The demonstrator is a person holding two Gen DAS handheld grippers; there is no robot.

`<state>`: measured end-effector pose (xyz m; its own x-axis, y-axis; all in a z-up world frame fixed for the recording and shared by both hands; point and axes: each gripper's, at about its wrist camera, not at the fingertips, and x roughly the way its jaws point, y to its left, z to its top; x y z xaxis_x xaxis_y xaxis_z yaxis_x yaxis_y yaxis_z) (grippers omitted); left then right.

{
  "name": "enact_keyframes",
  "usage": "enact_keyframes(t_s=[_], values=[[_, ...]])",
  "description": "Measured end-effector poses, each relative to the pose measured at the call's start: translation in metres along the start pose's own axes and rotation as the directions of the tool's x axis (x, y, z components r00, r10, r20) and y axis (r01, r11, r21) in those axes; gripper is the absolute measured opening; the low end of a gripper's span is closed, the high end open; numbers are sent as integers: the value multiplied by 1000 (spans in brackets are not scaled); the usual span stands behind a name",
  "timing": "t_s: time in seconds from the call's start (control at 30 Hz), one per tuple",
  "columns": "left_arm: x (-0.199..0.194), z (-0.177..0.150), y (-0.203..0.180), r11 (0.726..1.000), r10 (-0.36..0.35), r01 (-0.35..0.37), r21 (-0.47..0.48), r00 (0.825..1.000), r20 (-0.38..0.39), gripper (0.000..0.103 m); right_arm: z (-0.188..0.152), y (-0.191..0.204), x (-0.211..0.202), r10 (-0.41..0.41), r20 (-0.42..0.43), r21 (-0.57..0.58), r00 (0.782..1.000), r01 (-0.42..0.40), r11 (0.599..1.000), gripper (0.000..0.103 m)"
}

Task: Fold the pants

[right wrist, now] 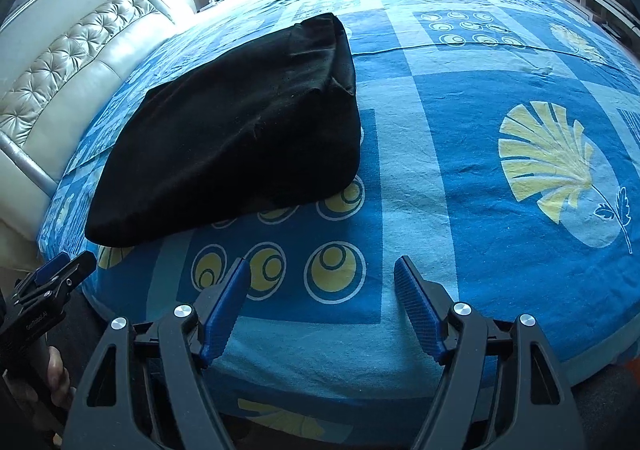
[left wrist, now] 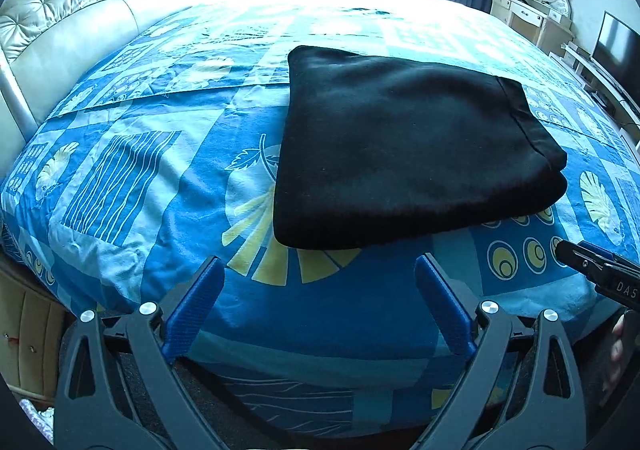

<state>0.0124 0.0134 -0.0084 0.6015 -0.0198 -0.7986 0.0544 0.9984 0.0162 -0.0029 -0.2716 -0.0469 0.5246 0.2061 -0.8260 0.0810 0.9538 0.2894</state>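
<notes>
Left wrist view: the pants [left wrist: 404, 154] lie folded on the bed [left wrist: 152, 178], ahead of the left gripper [left wrist: 320, 270], spread with nothing between its fingers. Right wrist view: the right gripper [right wrist: 320, 274] gapes empty, pants up-left

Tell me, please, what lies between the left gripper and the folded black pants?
Only bare blue patterned bedsheet separates the left gripper from the black pants, in the left wrist view.

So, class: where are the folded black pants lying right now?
The black pants lie folded on the blue patterned bedspread, beyond both open grippers; the right wrist view shows them left, toward the tufted headboard.
</notes>
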Motion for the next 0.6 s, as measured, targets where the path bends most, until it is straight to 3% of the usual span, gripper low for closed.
enact_keyframes(t_s=[0.6], values=[[-3, 0, -2, 1000, 7, -7, 10, 1000, 9, 96, -3, 5, 4, -9, -15, -21, 1000, 9, 1000, 74]])
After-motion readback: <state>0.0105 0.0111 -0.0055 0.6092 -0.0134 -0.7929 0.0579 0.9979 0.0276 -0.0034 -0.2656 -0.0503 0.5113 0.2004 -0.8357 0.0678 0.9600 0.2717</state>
